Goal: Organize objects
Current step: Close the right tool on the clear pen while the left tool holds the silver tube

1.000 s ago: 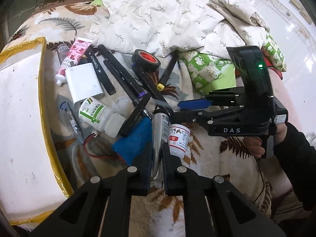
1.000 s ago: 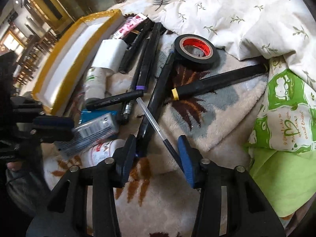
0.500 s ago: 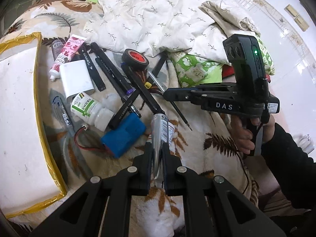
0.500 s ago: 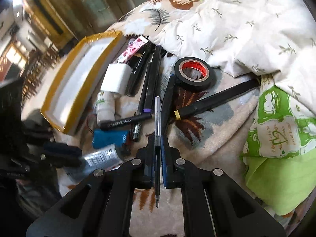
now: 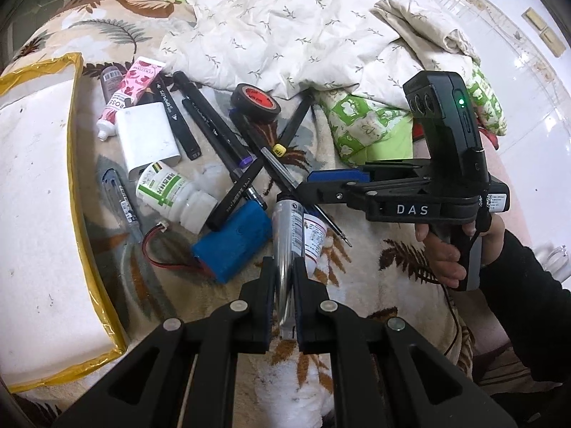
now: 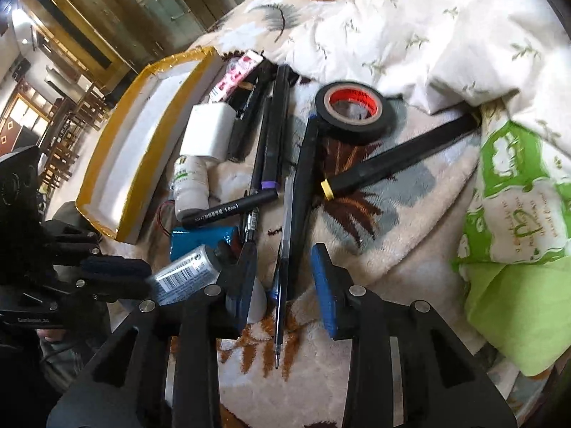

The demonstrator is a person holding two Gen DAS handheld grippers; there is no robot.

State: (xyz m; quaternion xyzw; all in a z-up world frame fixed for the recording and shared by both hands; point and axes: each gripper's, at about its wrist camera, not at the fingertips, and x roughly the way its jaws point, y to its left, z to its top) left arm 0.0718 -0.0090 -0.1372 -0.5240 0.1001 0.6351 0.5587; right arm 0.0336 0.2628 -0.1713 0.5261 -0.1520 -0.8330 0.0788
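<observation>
My left gripper point(image 5: 284, 278) is shut on a silver tube point(image 5: 285, 235), also seen in the right wrist view point(image 6: 185, 273), held just above the blanket. My right gripper point(image 6: 285, 278) is open, its jaws either side of a thin clear pen point(image 6: 283, 249) that lies loose on the blanket. The right gripper shows in the left wrist view point(image 5: 339, 182), low over the pile. Black markers point(image 5: 210, 125), a roll of black tape point(image 6: 353, 110), a blue battery pack point(image 5: 232, 242) and a white bottle point(image 5: 171, 192) lie among the clutter.
A white tray with a yellow rim point(image 5: 76, 192) lies left of the pile and shows in the right wrist view point(image 6: 132, 164). A white box point(image 5: 146, 139), a pink tube point(image 5: 132, 89) and a small red-labelled bottle point(image 5: 314, 235) lie nearby. A crumpled white quilt point(image 5: 303, 28) and green cloth point(image 6: 517, 214) border the far side.
My right gripper was shut on the clear pen half a second ago; now it has opened and the pen lies on the blanket. My left gripper still holds the silver tube.
</observation>
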